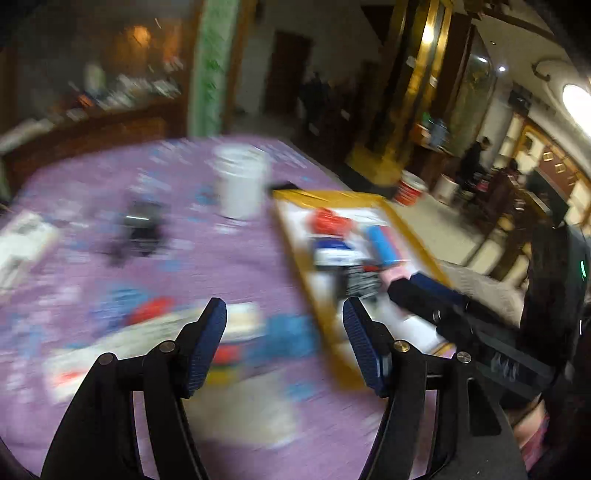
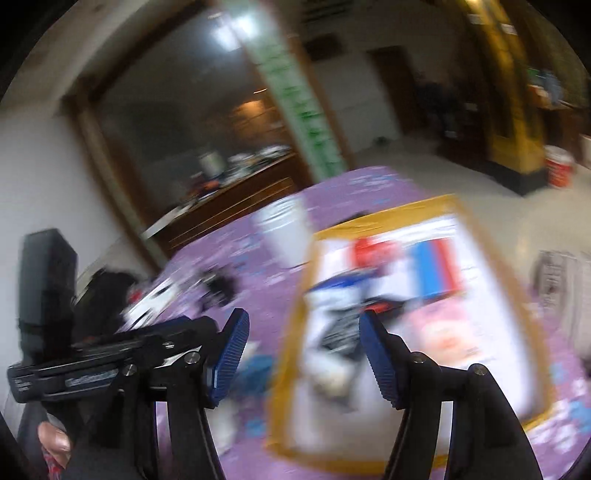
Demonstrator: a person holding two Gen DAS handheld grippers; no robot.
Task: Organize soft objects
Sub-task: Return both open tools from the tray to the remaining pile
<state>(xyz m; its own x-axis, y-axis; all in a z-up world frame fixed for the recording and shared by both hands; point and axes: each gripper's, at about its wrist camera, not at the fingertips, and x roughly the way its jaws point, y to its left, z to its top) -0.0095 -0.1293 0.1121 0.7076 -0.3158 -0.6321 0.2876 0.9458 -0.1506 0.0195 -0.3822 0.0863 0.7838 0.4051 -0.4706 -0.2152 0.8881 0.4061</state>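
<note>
Purple-clothed table (image 1: 92, 280) below both claws; left claw (image 1: 284, 314) wide, empty; right claw (image 2: 301, 325) wide, empty; yellow-rimmed tray (image 2: 495, 258) ahead.

Heavy motion blur smearing the counter (image 1: 110, 258) in both views; dim room, ceiling lights (image 2: 232, 27) glaring, fisheye edges bending.

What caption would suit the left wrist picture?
Open, empty left hand-held gripper above a purple tablecloth, beside a yellow-rimmed tray of soft items.
</note>
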